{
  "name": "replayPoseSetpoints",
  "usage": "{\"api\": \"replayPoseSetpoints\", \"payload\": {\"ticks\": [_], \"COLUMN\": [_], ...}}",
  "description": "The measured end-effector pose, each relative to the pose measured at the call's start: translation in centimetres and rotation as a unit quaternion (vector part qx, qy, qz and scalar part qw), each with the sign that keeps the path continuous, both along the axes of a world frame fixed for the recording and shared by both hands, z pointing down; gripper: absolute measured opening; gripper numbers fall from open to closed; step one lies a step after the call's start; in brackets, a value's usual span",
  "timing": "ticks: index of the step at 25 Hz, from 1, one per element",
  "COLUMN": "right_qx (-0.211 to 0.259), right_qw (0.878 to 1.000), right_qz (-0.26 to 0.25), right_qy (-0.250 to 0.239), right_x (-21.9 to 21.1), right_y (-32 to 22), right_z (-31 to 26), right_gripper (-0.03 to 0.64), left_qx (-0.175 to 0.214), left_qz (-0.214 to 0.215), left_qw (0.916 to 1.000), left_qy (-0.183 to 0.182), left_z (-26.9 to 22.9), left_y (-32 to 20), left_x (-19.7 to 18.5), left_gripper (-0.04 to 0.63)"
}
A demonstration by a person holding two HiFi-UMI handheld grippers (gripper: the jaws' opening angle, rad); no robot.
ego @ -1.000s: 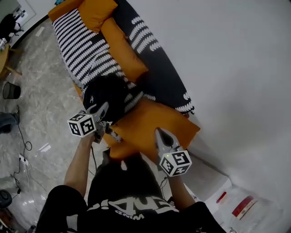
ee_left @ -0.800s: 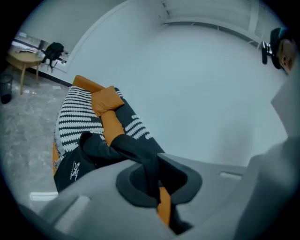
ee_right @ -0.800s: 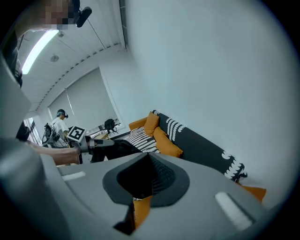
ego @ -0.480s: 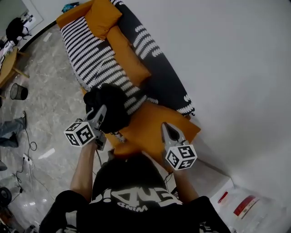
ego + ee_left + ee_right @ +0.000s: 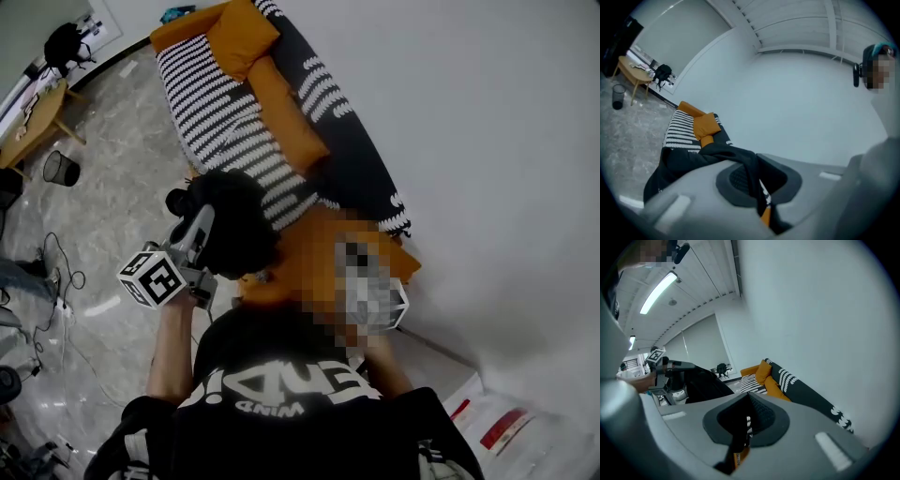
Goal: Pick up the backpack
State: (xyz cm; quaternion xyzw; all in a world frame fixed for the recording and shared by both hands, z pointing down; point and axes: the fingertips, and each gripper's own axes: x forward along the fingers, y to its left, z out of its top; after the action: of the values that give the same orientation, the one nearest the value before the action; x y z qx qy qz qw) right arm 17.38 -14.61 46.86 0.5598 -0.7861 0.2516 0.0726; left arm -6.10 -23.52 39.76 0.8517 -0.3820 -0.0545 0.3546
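Note:
The black backpack [image 5: 231,221] hangs in the air in front of the sofa's near end, off the seat. My left gripper [image 5: 199,234] is shut on its top strap; in the left gripper view the black strap [image 5: 740,157] runs from the bag's body [image 5: 679,164] into the closed jaws [image 5: 752,168]. My right gripper [image 5: 747,404] is shut with nothing held, level over the orange cushion [image 5: 305,253]. In the head view a mosaic patch hides most of the right gripper. The right gripper view shows the backpack [image 5: 705,385] hanging from the left gripper [image 5: 670,367].
A black-and-white patterned sofa [image 5: 234,122] with orange cushions runs along the white wall [image 5: 487,141]. On the marble floor at the left stand a bin [image 5: 60,169] and a wooden table [image 5: 33,127], with cables [image 5: 56,272] nearby. Bags lie on the floor at the lower right [image 5: 497,422].
My left gripper has risen with the backpack, lifting it off the sofa seat and toward me. The right gripper rose slightly, still shut and empty.

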Motion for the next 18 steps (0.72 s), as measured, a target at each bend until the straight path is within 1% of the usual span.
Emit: {"api": "replayPoseSetpoints", "payload": {"ticks": [3,5,7,9,12,14,16,18], "right_qx": [0.007,0.012,0.014,0.017,0.017,0.015,0.017,0.019], "right_qw": [1.000,0.999,0.998,0.997,0.996,0.995,0.995,0.995], "right_qz": [-0.028,-0.048,-0.057,-0.069,-0.091,-0.094,-0.092,-0.091], "right_qy": [-0.003,-0.004,-0.008,-0.011,-0.017,-0.025,-0.027,-0.021], "right_x": [-0.4,-0.4,-0.9,-1.9,-3.4,-4.0,-5.1,-7.3], "right_y": [0.7,2.5,4.3,4.2,1.8,0.8,1.7,5.0], "right_z": [-1.4,-4.2,-6.6,-5.7,-0.8,1.5,1.6,-1.3], "right_gripper": [0.000,0.000,0.000,0.000,0.000,0.000,0.000,0.000], "left_qx": [-0.004,-0.009,-0.014,-0.013,-0.012,-0.010,-0.008,-0.009], "left_qz": [-0.025,-0.043,-0.054,-0.062,-0.082,-0.086,-0.081,-0.073], "left_qw": [0.9995,0.9985,0.9973,0.9967,0.9957,0.9957,0.9963,0.9968], "left_qy": [0.017,0.032,0.047,0.050,0.042,0.034,0.028,0.030], "left_z": [-2.0,-4.6,-7.1,-6.7,-2.9,-1.2,-1.3,-4.0], "left_y": [2.4,5.5,8.5,9.8,9.8,10.2,12.1,16.2], "left_x": [-0.3,-0.4,-0.8,-1.7,-3.1,-3.7,-4.6,-6.8], "left_gripper": [0.005,0.006,0.005,0.005,0.005,0.005,0.005,0.006]}}
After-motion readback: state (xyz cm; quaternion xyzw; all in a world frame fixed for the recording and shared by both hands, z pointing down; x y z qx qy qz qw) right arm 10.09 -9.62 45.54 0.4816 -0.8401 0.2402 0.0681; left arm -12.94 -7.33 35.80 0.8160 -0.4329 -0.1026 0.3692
